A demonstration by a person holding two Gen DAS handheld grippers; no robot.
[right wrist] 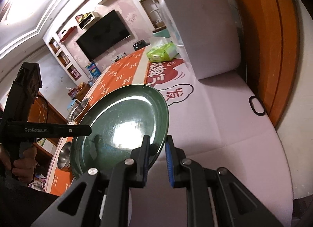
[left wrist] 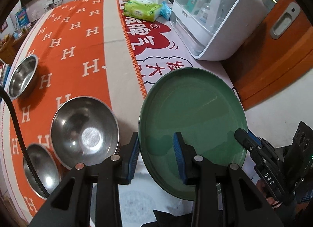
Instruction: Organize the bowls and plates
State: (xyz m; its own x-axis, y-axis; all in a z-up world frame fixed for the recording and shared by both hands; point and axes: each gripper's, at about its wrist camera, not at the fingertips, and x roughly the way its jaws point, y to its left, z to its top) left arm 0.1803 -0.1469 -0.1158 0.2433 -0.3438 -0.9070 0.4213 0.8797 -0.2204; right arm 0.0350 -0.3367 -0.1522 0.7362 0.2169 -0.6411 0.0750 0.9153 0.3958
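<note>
Green plate (left wrist: 192, 117) is off the table, tilted, pinched at both rims: left claw (left wrist: 156, 158) w/ jaws straddling its near-left edge, right claw (right wrist: 157, 160) nearly shut on the opposite rim (steel bowls (left wrist: 85, 131) lie left).

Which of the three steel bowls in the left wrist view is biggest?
The middle steel bowl, just left of the left gripper. The far bowl and the near bowl under the cable both look smaller.
</note>
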